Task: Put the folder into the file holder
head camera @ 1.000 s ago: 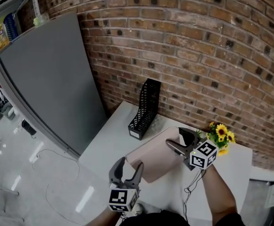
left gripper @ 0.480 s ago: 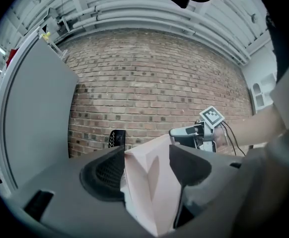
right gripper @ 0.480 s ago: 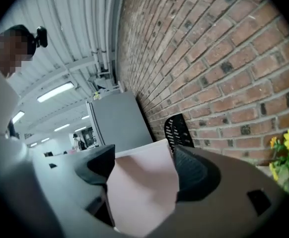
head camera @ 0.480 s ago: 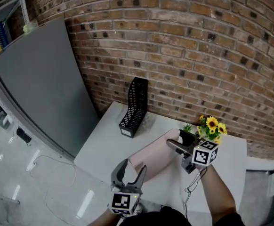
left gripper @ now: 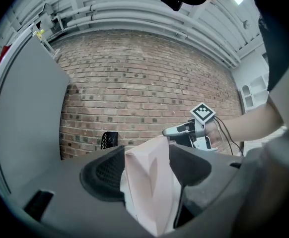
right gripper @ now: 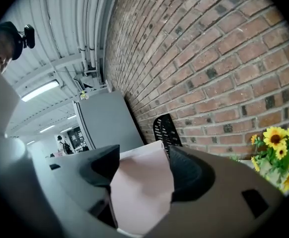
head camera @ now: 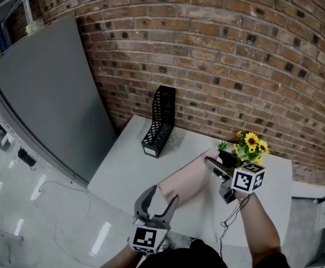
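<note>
The left gripper (head camera: 161,199) pinches the near end of the pink folder (head camera: 187,178), jaws wide and pressed on both faces. The right gripper (head camera: 219,161) has just been closing its jaws on the far end, and the folder fills the gap between them. The folder hangs over the desk (head camera: 126,169) near its front edge. The black mesh file holder (head camera: 158,121) stands upright by the far left corner, well apart from the folder.

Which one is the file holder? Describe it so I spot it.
Start at the brick wall behind the white table. At the table's far left corner stands the file holder. It alone is black mesh, unlike the pink folder and sunflowers.
</note>
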`<state>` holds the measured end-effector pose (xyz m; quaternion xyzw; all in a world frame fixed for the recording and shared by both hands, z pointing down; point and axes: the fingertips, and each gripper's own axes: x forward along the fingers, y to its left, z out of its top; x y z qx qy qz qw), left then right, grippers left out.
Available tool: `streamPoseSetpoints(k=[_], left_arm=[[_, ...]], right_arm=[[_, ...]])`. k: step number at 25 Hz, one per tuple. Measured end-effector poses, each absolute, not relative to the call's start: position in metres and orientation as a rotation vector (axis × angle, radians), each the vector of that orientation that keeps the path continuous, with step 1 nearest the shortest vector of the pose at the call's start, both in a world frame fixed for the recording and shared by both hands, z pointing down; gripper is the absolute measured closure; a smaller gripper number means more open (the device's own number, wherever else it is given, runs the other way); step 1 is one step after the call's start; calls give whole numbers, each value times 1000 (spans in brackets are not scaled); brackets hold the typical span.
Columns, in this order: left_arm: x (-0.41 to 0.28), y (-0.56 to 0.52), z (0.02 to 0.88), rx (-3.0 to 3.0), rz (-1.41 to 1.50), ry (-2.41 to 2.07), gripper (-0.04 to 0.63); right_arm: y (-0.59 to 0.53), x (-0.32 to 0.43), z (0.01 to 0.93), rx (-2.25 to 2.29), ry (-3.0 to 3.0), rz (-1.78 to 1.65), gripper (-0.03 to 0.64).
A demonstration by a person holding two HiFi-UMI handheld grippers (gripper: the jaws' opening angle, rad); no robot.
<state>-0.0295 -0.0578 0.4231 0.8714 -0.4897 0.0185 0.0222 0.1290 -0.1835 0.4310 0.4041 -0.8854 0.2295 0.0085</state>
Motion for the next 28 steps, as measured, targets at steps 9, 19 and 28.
streamPoseSetpoints(k=[9,19,28], left_arm=[[-31,-72,438,2743,125,-1325,310],[-7,-88,457,2767,158,-1098,310],[9,-93,464,2816,216,-1035,354]], right_arm=[[-173,135,431,1313,-2758,686,299],[-163,138,431,1387,-2734,675,301],[-158,129,428,1422,-2710,608,305]])
